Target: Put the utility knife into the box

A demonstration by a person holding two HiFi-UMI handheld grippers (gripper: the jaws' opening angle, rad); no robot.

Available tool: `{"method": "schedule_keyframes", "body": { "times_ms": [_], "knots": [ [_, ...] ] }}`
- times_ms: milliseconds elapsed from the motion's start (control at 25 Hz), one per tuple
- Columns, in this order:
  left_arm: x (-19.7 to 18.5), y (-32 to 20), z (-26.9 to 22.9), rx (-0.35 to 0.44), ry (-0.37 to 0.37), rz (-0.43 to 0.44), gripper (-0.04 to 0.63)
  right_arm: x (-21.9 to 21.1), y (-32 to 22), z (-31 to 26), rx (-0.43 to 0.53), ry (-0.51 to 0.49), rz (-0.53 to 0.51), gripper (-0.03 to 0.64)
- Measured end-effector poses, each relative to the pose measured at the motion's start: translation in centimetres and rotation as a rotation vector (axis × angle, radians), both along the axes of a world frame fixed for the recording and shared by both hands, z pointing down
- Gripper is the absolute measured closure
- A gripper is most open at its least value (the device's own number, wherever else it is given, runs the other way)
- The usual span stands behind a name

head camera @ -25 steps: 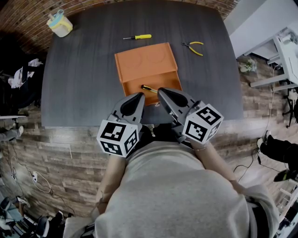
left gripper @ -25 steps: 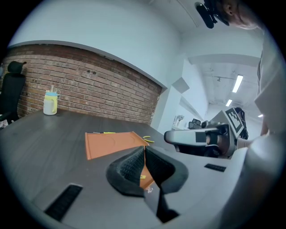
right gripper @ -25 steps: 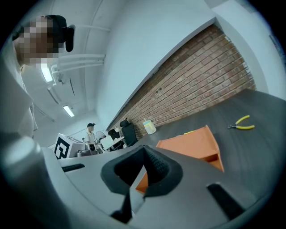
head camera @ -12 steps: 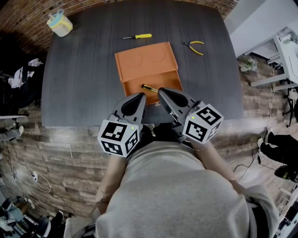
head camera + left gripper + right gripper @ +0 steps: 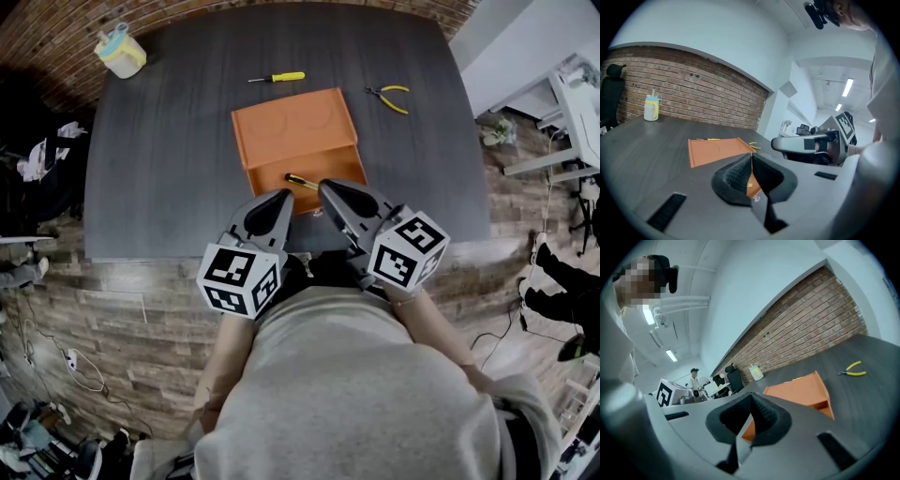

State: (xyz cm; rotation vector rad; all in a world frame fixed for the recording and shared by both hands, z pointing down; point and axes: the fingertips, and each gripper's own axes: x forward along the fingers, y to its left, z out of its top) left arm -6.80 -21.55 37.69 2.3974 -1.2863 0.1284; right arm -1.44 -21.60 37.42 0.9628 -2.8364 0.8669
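Left gripper: we hold its jaws together, empty.
Right gripper: likewise together, empty.
Knife: we see it inside the orange box.

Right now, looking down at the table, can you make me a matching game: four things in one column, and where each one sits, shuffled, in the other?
Things:
1. cup
2. pliers
3. screwdriver
4. knife

Places, as the head view shows them:
a. inside the orange box
b. far left corner of the table
c. right of the box
d. just beyond the box's far edge

Pairs: 1-b, 2-c, 3-d, 4-a.
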Motion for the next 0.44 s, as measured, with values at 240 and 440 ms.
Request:
{"method": "schedule_keyframes", "body": {
  "times_ms": [240, 440],
  "knots": [
    [-0.07, -0.10, -0.13, 0.004, 0.000, 0.001, 0.572, 0.00, 0.07, 0.00, -0.002, 0.002, -0.001, 0.611],
    [-0.05, -0.22, -0.13, 0.006, -0.002, 0.004, 0.572, -0.02, 0.07, 0.05, -0.007, -0.003, -0.006, 0.611]
  ]
}}
